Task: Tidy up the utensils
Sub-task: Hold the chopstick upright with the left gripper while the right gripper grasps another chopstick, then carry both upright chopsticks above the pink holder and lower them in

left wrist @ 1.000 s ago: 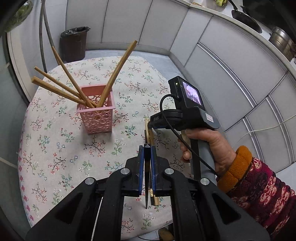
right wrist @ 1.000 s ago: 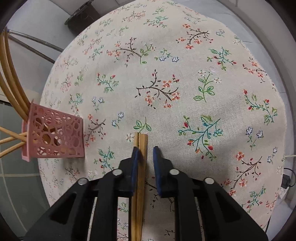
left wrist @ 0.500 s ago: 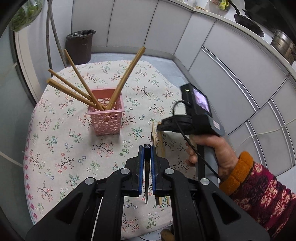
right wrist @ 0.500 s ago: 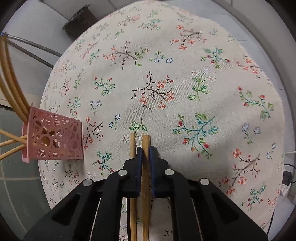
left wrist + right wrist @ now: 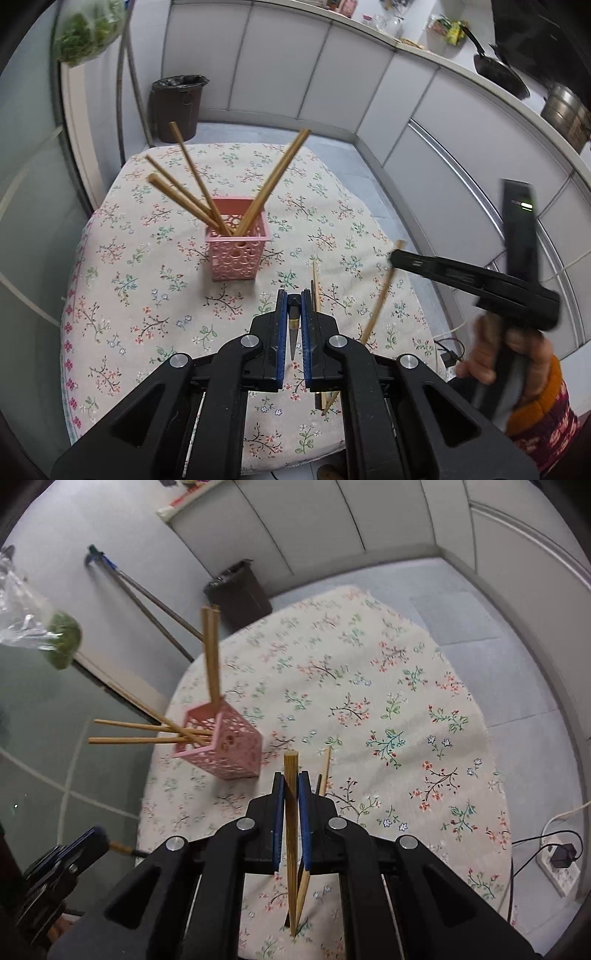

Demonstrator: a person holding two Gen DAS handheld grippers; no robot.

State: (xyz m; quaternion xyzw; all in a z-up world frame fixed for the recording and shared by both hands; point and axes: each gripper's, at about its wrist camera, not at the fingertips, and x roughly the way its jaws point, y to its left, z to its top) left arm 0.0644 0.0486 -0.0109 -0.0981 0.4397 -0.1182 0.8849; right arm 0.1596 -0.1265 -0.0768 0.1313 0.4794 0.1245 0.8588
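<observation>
Pale cabinet fronts (image 5: 280, 62) curve round grey floor (image 5: 332, 147); dark trash bin (image 5: 177, 107) in corner; floral-clothed desk (image 5: 122, 258); counter holds pots (image 5: 565, 114).

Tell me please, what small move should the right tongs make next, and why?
Probably carry the chopstick leftward, over the pink basket, and tip its thin end down before letting go. The right tongs are shut on it and it is clear of the tablecloth. The basket already holds other chopsticks, leaning outward, so aim between them.

Pink lattice holder (image 5: 236, 243) holds splayed wooden chopsticks (image 5: 184, 195) upright.
</observation>
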